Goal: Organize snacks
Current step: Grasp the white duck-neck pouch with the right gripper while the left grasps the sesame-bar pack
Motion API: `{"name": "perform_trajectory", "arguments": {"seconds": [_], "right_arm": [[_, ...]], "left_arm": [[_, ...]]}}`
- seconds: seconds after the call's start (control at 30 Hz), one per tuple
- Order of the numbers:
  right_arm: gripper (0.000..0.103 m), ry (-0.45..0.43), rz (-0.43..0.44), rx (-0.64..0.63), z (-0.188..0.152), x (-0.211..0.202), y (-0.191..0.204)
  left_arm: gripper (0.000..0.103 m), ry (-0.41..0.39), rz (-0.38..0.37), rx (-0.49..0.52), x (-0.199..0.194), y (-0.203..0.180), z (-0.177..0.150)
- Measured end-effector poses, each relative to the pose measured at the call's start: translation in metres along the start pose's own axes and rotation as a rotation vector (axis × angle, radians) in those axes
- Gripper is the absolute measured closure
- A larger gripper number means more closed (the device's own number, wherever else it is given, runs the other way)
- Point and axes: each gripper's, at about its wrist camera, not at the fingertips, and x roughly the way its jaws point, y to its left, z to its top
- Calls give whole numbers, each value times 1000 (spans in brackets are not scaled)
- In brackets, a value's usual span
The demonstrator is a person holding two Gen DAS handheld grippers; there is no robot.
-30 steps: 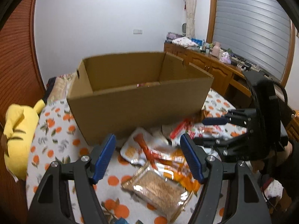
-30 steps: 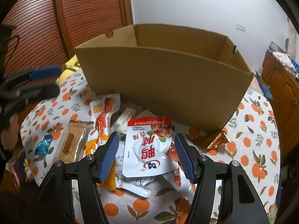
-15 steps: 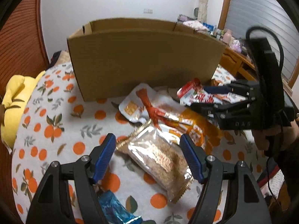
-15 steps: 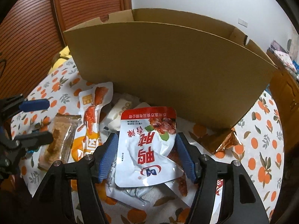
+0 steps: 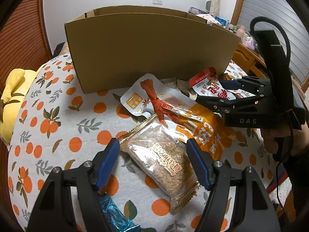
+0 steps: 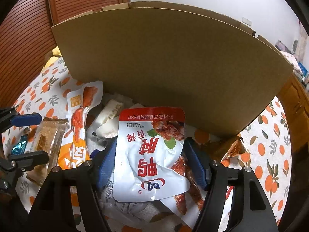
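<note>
- The left gripper (image 5: pixel 152 162) points steeply down at the table, its blue pads apart on either side of the near end of a clear cracker pack (image 5: pixel 162 162); whether the pads touch the wrapper cannot be told, and the pack lies flat on the cloth.
- The right gripper (image 6: pixel 150 162) also tilts steeply down, jaws apart, straddling a white-and-red pouch (image 6: pixel 150 154). The pouch lies on top of the snack pile, its edges close to both pads; a firm pinch is not visible.
- In the left view the right gripper (image 5: pixel 231 92) reaches in from the right edge, held by a hand (image 5: pixel 274 141) below a black camera block with a looping cable.
- In the right view the left gripper (image 6: pixel 29 137) enters from the left edge, one finger above and one below the cracker pack (image 6: pixel 46 141).
- The snacks lie in a heap on the orange-print tablecloth (image 5: pixel 58 119), just in front of the cardboard box (image 5: pixel 150 50): a chicken-foot pouch (image 5: pixel 150 98), an orange bag (image 5: pixel 202 129) beneath it, a pale wrapped sweet (image 6: pixel 110 119), and a gold wrapper (image 6: pixel 231 147) against the box's near corner.
- A blue foil wrapper (image 5: pixel 114 214) sits under the left gripper's left finger.
- The box stands upright, open at the top, its near wall hiding what is inside.
- A yellow plush toy (image 5: pixel 11 98) lies at the table's left edge.
</note>
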Motion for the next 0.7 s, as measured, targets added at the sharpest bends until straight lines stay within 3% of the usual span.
{"name": "perform_trajectory", "arguments": {"seconds": [0.5, 0.7], "right_arm": [[42, -76, 51, 62, -7, -10, -12], [42, -127, 60, 58, -13, -34, -13]], "left_arm": [[31, 28, -24, -50, 12, 3, 6], [31, 55, -22, -51, 20, 6, 8]]}}
